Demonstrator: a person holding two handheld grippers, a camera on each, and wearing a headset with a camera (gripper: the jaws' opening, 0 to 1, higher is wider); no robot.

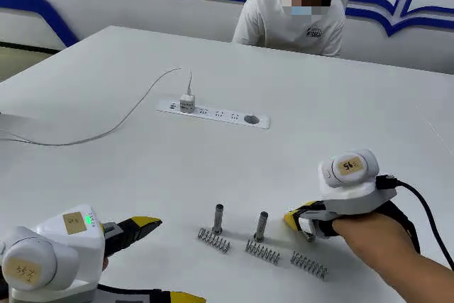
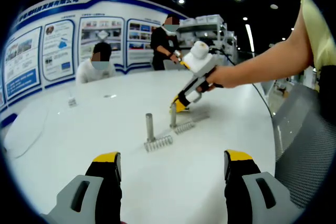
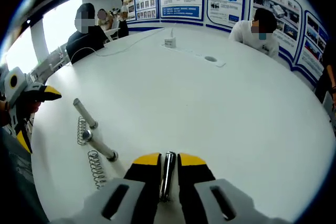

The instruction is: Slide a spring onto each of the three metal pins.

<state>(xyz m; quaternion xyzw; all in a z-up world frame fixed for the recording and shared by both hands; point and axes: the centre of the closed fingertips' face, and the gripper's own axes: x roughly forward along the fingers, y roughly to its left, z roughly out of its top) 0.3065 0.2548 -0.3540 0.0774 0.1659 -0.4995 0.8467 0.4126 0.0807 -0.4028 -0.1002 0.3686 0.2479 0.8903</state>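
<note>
While the bottom edge of the head view cuts off part of its lower jaw, the left hand-held gripper [image 1: 169,260] shows spread and empty over the white bench [image 1: 106,175]. The right hand-held gripper [image 1: 301,222] is pressed together at the right, and what it pinches is hard to make out from here. Between the two, the first pin [image 1: 218,218] and the second pin [image 1: 262,226] stand upright, with three springs [image 1: 263,252] lying flat just in front, none on a pin. Farther back lie a power strip [image 1: 213,113] with a charger [image 1: 187,102] and a cable [image 1: 120,125]; a seated person [image 1: 291,15] faces the bench.

From the left gripper view, the second pin partly covers the right hand-held gripper's yellow tip, and a bare arm crosses in from the right.

From the right gripper view, the jaws pinch the third pin [image 3: 168,174], its lower end hidden between them.
</note>
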